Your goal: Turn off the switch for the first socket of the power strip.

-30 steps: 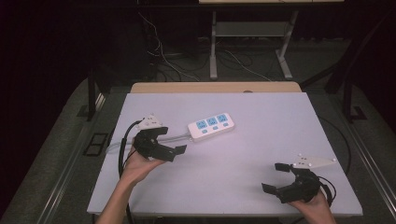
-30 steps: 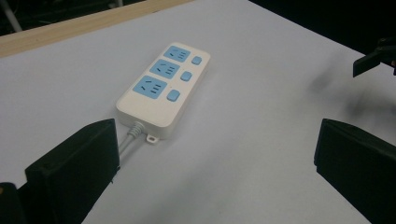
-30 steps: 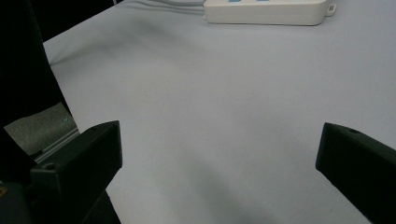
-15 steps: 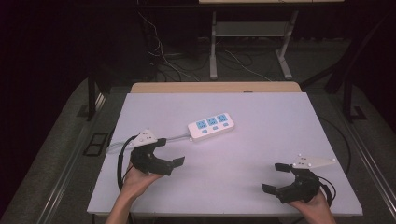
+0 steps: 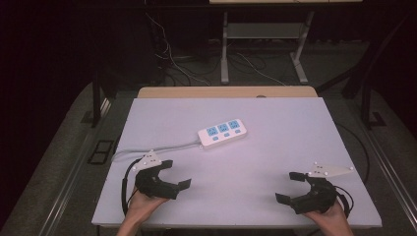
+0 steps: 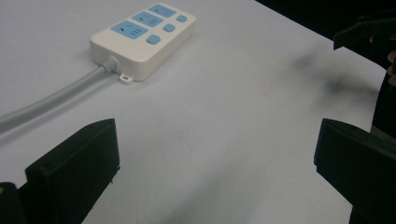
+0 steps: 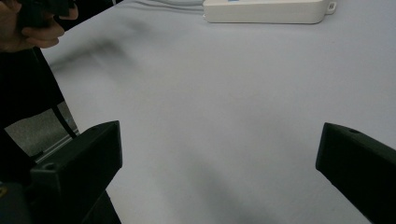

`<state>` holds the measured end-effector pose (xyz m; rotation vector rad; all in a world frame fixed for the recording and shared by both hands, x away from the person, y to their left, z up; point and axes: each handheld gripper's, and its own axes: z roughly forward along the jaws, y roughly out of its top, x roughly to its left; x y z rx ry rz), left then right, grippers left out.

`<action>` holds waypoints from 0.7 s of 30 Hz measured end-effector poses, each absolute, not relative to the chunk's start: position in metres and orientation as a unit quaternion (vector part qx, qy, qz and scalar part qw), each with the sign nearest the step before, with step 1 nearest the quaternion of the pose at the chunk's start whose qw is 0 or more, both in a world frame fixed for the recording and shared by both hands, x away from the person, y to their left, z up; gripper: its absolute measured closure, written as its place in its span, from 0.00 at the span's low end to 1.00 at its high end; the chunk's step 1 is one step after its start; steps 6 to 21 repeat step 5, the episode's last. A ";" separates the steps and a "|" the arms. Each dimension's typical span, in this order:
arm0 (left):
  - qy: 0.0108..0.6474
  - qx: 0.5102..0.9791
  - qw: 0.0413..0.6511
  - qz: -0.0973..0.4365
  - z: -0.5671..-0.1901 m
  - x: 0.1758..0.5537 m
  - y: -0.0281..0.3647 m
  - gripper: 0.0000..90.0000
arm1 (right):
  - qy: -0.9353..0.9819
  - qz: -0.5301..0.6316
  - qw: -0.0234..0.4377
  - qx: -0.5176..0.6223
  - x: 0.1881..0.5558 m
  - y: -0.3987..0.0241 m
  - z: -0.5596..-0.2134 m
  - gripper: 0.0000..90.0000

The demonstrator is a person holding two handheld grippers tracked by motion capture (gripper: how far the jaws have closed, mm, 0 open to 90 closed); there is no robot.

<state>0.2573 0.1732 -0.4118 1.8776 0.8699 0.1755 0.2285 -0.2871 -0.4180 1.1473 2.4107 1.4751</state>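
Dark floor, loose cables and metal table legs lie beyond a pale tabletop (image 5: 295,132). Near its middle, slightly toward the far edge, lies a white power strip (image 5: 223,132) with blue sockets, its grey cord (image 5: 157,150) running off toward the left edge. Nothing is held, so this looks like the approach step. The left gripper (image 5: 173,174) hovers near the front-left corner, jaws wide apart and aimed at the strip, which lies well apart from it; its own view shows the strip (image 6: 142,32) ahead. The right gripper (image 5: 291,187) sits near the front-right corner, jaws likewise spread, pointing left across the bare surface. The next move likely calls for reaching forward and squaring the jaws across the strip's body.
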 end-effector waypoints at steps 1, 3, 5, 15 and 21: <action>0.362 0.779 0.507 0.071 -0.413 0.256 0.173 0.00 | 0.790 0.483 0.046 0.375 0.229 -0.287 -0.418 0.00; 0.361 0.781 0.506 0.070 -0.415 0.255 0.173 0.00 | 0.790 0.483 0.046 0.376 0.229 -0.287 -0.418 0.00; 0.359 0.782 0.505 0.069 -0.416 0.254 0.173 0.00 | 0.790 0.483 0.046 0.376 0.229 -0.287 -0.418 0.00; 0.359 0.782 0.505 0.069 -0.416 0.254 0.173 0.00 | 0.790 0.483 0.046 0.376 0.229 -0.287 -0.418 0.00; 0.359 0.782 0.505 0.069 -0.416 0.254 0.173 0.00 | 0.790 0.483 0.046 0.376 0.229 -0.287 -0.418 0.00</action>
